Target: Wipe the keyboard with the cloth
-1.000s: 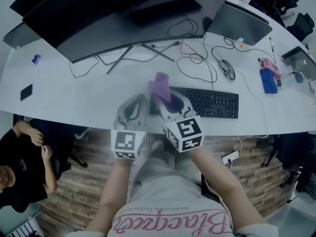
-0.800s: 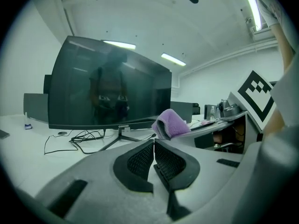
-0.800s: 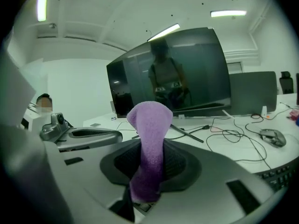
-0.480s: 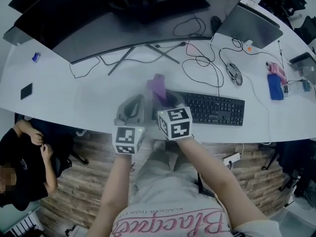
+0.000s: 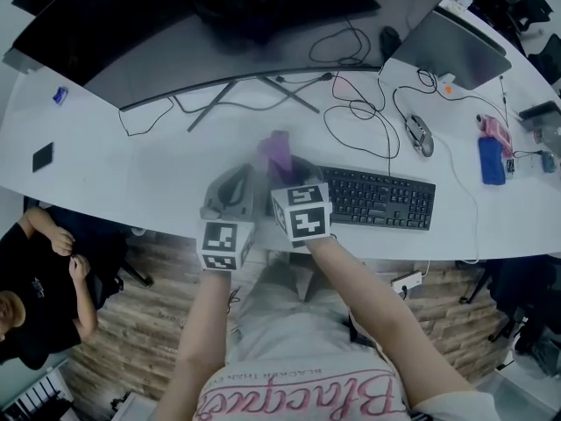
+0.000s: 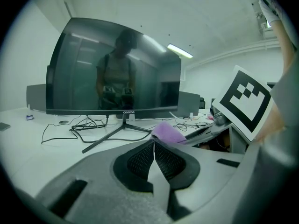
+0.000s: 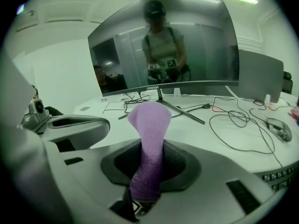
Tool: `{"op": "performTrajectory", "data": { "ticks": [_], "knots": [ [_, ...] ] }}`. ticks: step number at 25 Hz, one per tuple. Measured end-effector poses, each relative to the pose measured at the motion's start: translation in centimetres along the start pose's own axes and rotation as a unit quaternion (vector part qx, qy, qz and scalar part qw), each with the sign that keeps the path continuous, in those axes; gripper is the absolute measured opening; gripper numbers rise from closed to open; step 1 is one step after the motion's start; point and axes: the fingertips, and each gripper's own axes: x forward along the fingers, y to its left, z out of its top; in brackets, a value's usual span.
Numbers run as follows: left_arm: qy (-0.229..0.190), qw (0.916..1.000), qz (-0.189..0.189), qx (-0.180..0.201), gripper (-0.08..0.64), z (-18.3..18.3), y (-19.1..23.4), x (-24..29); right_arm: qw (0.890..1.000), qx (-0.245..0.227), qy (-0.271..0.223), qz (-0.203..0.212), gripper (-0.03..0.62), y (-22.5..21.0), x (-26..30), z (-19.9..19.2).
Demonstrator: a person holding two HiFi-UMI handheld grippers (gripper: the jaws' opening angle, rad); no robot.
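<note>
A black keyboard (image 5: pixel 379 198) lies near the desk's front edge, right of centre; its corner keys (image 7: pixel 282 175) show low at the right of the right gripper view. My right gripper (image 5: pixel 287 167) is shut on a purple cloth (image 5: pixel 280 151) that sticks up between its jaws (image 7: pixel 148 139), over the keyboard's left end. My left gripper (image 5: pixel 233 189) hovers just left of it, shut with nothing held (image 6: pixel 153 149). The purple cloth (image 6: pixel 167 132) peeks past it in the left gripper view.
A wide curved monitor (image 5: pixel 188 33) on a splayed stand (image 5: pixel 254 91) fills the back. Loose cables (image 5: pixel 359 108), a mouse (image 5: pixel 420 135), a laptop (image 5: pixel 451 44) and a blue object (image 5: pixel 492 160) lie to the right. A seated person (image 5: pixel 31 274) is at lower left.
Both grippers have drawn slightly toward the desk's front edge and left; the right one still holds the cloth over the keyboard's left end. The head view has shifted a little.
</note>
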Motion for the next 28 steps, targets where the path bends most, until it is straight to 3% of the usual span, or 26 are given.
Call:
{"op": "performTrajectory", "data": {
  "ticks": [28],
  "knots": [
    [0.005, 0.9999, -0.008, 0.006, 0.008, 1.4, -7.1, 3.5, 1.0, 0.006, 0.007, -0.011, 0.097, -6.7, -4.0, -1.7]
  ]
}}
